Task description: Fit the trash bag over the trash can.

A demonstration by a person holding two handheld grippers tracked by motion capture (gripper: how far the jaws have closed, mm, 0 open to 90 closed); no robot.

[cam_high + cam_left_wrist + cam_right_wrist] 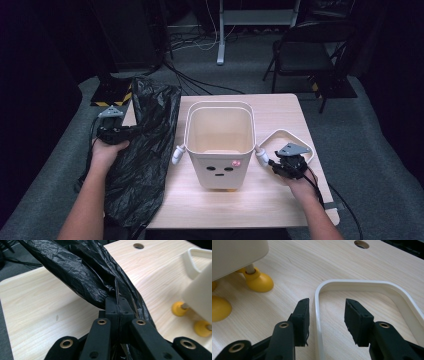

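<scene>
Jaws of the left gripper [117,308] were clamped flat together on a fold of the black plastic bag [82,277], the film pinched between the pads and running up and away from them in a crumpled, twisted band. In the high view that gripper [131,131] sat in the person's left hand [105,152] at the table's left edge, and the bag [142,155] hung from it as a tall dark sheet, draped down over the left side of the table [280,107] and past its front edge.

Just right of the bag stood the cream bin [220,145], upright and open-topped, with a small face on its front wall, stubby white arms at both sides and yellow feet [178,308] resting on the wood.

Farther right, the right gripper [327,315] lay low at the tabletop with its jaws parted. One side of the white ring frame [367,285] ran between them, hard by the left pad, though whether they touched could not be told; the right pad stood clear of it. The high view showed this gripper [280,165] in the right hand [300,182], at the near edge of the frame [272,137], which lay flat on the table beside the bin's right arm [261,156].
</scene>
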